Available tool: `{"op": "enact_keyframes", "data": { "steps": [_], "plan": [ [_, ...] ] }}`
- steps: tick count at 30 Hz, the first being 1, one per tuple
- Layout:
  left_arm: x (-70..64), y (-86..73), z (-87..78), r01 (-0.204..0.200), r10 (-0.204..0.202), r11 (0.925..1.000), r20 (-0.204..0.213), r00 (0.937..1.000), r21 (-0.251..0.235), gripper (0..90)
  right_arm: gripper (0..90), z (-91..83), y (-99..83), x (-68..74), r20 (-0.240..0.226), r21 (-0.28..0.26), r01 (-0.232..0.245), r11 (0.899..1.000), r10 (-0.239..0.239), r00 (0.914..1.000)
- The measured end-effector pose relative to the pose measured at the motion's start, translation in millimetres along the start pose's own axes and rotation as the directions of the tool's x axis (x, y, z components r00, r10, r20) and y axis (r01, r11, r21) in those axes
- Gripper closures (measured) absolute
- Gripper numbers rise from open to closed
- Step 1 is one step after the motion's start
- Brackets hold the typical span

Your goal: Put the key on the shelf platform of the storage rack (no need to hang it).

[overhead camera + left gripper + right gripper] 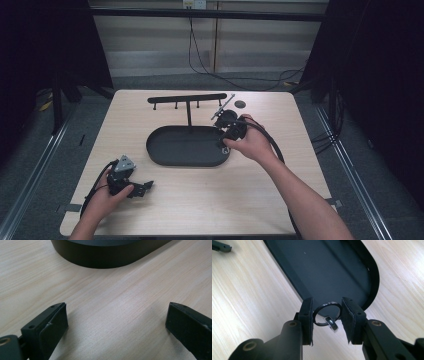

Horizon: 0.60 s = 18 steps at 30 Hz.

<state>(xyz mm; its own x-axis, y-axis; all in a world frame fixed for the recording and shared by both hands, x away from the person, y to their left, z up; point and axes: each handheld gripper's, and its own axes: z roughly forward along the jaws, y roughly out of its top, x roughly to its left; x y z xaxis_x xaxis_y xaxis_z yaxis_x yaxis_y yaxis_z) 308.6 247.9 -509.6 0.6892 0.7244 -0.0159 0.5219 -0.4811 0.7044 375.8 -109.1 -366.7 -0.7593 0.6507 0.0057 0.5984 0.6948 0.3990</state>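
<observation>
Two black jaws of the right gripper (327, 320) are clenching a dark metal key ring (327, 314) carrying a small silver ring (331, 324), hovering over the near right end of the black oval tray (324, 267). Left of it, the T-shaped hook stand (187, 99) is rising from the tray's far side, its bar running left-right. The left gripper (116, 322) is resting released, near left. No writing is showing.

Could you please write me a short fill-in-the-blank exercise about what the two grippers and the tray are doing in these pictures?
1. The right gripper is shut on a dark ____.
2. The left gripper is ____, with bare table between its jaws.
3. The black tray has an ____ shape.
4. A T-shaped rack rises from the tray's ____ edge.

Missing words: ring; open; oval; far
</observation>
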Motion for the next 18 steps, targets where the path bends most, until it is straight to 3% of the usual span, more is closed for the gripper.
{"op": "enact_keyframes", "data": {
  "steps": [18],
  "plan": [
    [0.1,0.0,0.1,0.000,0.000,1.0000,0.002,1.0000,-0.001,3.8,63.6,7.2,9.7,-5.8,0.001,-0.025,-0.025,0.999,0.025,0.9997]
  ]
}}
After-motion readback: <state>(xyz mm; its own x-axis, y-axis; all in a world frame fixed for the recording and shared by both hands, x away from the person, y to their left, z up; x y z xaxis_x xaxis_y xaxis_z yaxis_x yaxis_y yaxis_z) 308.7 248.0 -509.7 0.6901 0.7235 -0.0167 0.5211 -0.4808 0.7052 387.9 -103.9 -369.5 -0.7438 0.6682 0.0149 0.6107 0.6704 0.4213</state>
